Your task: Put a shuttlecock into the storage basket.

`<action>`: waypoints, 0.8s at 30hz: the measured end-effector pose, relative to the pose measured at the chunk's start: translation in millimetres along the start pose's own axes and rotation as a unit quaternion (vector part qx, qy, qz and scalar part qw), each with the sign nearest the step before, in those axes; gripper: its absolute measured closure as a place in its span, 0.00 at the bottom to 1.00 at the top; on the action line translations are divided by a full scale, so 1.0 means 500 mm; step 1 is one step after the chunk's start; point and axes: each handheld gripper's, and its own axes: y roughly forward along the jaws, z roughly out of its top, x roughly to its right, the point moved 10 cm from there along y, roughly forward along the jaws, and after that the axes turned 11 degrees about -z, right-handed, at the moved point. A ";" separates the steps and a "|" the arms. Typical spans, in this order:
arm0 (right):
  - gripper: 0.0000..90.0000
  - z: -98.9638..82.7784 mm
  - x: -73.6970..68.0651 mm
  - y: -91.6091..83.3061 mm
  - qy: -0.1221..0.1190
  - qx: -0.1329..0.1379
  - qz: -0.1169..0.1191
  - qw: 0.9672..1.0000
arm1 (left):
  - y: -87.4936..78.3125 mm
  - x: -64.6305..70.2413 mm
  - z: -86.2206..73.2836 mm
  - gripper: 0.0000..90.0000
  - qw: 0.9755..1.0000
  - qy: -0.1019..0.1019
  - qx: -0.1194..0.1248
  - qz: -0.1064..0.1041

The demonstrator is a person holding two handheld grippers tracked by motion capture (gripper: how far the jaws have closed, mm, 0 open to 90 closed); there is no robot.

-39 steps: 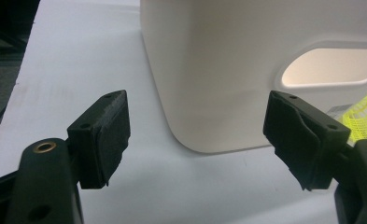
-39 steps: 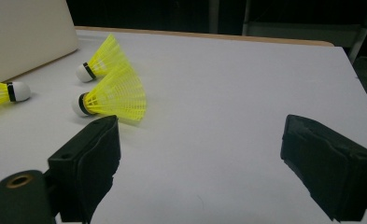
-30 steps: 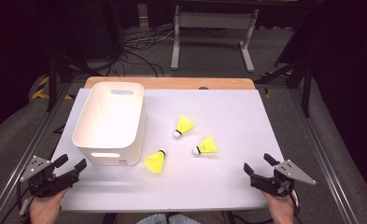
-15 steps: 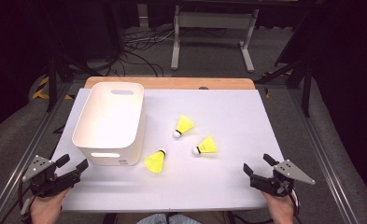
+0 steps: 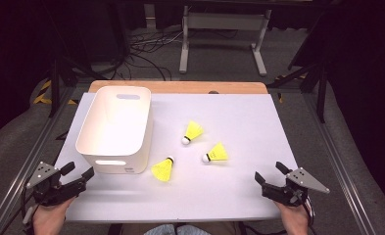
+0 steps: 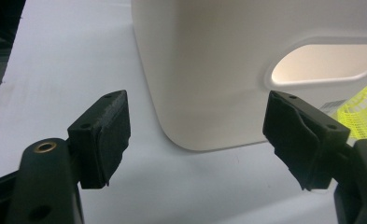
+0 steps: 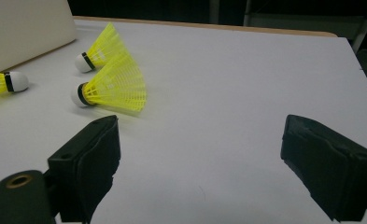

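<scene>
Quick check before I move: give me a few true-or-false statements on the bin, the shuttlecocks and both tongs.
1. Three shuttlecocks lie on the table. True.
2. One shuttlecock is in the bin. False: all lie outside it, to its right.
3. The left tongs are open. True.
4. The right tongs grip a shuttlecock. False: they are open and hold nothing.
5. The bin lies on its side. False: it stands upright.

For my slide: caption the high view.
Open left gripper and right gripper flank three yellow shuttlecocks beside a white bin.

White bin (image 5: 115, 128) blocks the left — table (image 5: 249, 127) right lies open.
</scene>
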 end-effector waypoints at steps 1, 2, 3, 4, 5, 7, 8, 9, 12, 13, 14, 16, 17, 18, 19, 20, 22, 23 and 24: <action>0.14 0.000 0.000 0.000 0.000 0.000 0.000 1.000 | -0.001 -0.001 0.001 0.26 1.000 0.002 -0.001 0.001; 0.14 0.000 -0.001 0.000 -0.001 0.000 0.001 1.000 | -0.002 -0.002 0.001 0.26 1.000 0.002 -0.003 0.002; 0.14 0.000 -0.001 0.000 -0.002 0.000 0.001 1.000 | -0.003 -0.003 0.001 0.27 1.000 0.002 -0.003 0.003; 0.14 0.000 -0.001 0.000 -0.002 -0.001 0.001 1.000 | -0.004 -0.004 0.001 0.27 1.000 0.002 -0.004 0.003; 0.14 0.000 -0.001 0.000 -0.002 0.000 0.001 1.000 | -0.005 -0.005 0.001 0.27 1.000 0.001 -0.004 0.004; 0.14 0.000 -0.001 0.000 -0.002 0.000 0.000 1.000 | -0.007 -0.007 0.002 0.27 1.000 0.001 -0.004 0.006; 0.14 0.000 -0.001 0.000 -0.002 0.000 0.000 1.000 | -0.008 -0.008 0.002 0.27 1.000 0.000 -0.004 0.006; 0.14 0.000 -0.001 0.000 -0.002 0.000 0.000 1.000 | -0.008 -0.008 0.002 0.27 1.000 0.000 -0.004 0.006; 0.14 0.000 -0.001 0.000 -0.003 0.000 0.000 1.000 | -0.011 -0.013 0.002 0.27 1.000 -0.001 -0.004 0.008; 0.14 0.000 -0.001 0.000 -0.003 0.000 0.000 1.000 | -0.012 -0.016 0.003 0.27 1.000 0.001 -0.006 0.009; 0.14 0.000 -0.001 0.000 -0.003 0.000 -0.001 1.000 | -0.012 -0.017 0.003 0.27 1.000 -0.001 -0.006 0.010; 0.14 0.000 0.000 0.000 -0.003 0.000 -0.001 1.000 | -0.014 -0.021 0.004 0.27 1.000 0.000 -0.005 0.015; 0.14 0.000 0.000 0.000 -0.003 -0.001 -0.001 1.000 | -0.016 -0.023 0.005 0.27 1.000 0.000 -0.007 0.017; 0.14 0.000 0.000 0.000 -0.002 -0.001 -0.001 1.000 | -0.017 -0.025 0.006 0.27 1.000 0.001 -0.006 0.020; 0.14 0.000 0.000 0.000 -0.001 -0.001 -0.002 1.000 | -0.017 -0.028 0.008 0.27 1.000 0.003 -0.004 0.021; 0.14 0.000 0.001 0.000 -0.001 -0.001 -0.002 1.000 | -0.018 -0.030 0.008 0.26 1.000 0.003 -0.005 0.022; 0.14 0.000 0.002 0.000 0.002 -0.001 -0.002 1.000 | -0.018 -0.035 0.008 0.26 1.000 0.000 -0.008 0.024; 0.14 0.000 0.002 0.000 0.003 -0.002 -0.003 1.000 | -0.018 -0.037 0.008 0.26 1.000 0.000 -0.008 0.026; 0.14 0.000 0.002 0.000 0.003 -0.002 -0.003 1.000 | -0.018 -0.037 0.008 0.26 1.000 0.000 -0.008 0.026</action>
